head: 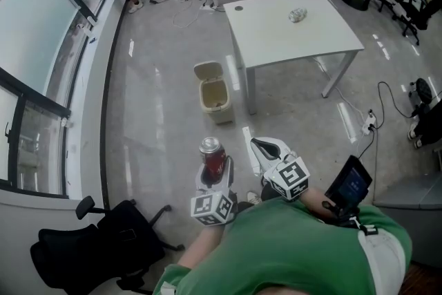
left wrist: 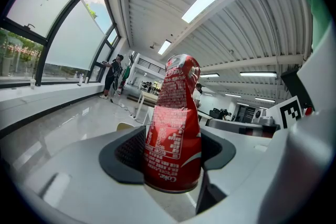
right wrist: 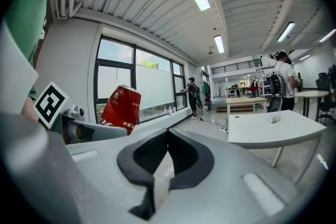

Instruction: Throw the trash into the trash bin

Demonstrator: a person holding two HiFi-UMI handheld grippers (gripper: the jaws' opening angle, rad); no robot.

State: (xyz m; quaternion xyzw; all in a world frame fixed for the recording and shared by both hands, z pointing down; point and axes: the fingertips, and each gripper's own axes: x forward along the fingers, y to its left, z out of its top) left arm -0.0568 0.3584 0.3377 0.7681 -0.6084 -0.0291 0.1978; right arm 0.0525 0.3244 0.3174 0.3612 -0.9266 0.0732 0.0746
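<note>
Head view: left hand-held gripper (head: 215, 178) is clamped on a red can (head: 211, 153), upright, held up off the floor in front of the person. Right hand-held gripper (head: 258, 148) is just beside it with nothing in it. Trash bin (head: 215, 97) stands on the floor ahead, lid up, next to the white desk (head: 314, 38) leg and well apart from the can. A crumpled piece (head: 298, 14) lies on the desk, probably more trash.

Progress: can is picked up but not yet binned. Left to do is carry it over the bin and let go, then likely fetch the crumpled piece.

Left gripper view: the jaws press the can's lower body from both sides, grip firm. Can looks dented near the top, which the head view doesn't show. The bin can't be made out for sure here.

Right gripper view: jaw tips meet, nothing between them. The can shows off to the left, and the desk with the crumpled piece to the right. No bin here; only the head view gives the can-to-bin gap.
</note>
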